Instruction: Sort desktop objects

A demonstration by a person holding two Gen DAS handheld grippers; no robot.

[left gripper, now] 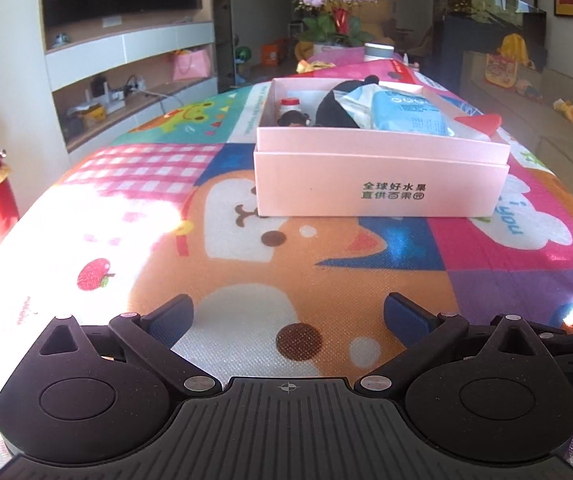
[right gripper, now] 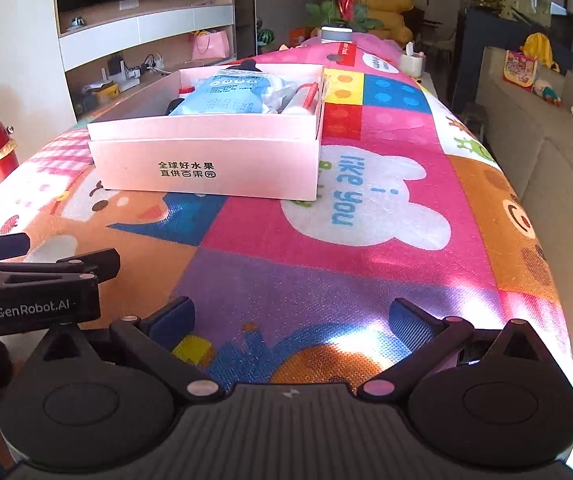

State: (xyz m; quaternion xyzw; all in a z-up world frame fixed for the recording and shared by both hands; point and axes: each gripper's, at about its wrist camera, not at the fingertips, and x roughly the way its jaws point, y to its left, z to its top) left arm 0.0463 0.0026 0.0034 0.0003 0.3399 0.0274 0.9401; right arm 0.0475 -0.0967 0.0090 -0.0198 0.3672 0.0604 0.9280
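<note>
We find the left gripper (left gripper: 288, 320) level and low, its jaws spread wide with nothing between them. The right gripper (right gripper: 290, 322) sits alongside, likewise spread and unloaded.

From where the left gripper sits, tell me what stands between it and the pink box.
Nothing visible. The left gripper is open and empty, and only bare patterned tablecloth lies between it and the near wall of the pink box. The right gripper sits off to the side, not in that path.
</note>
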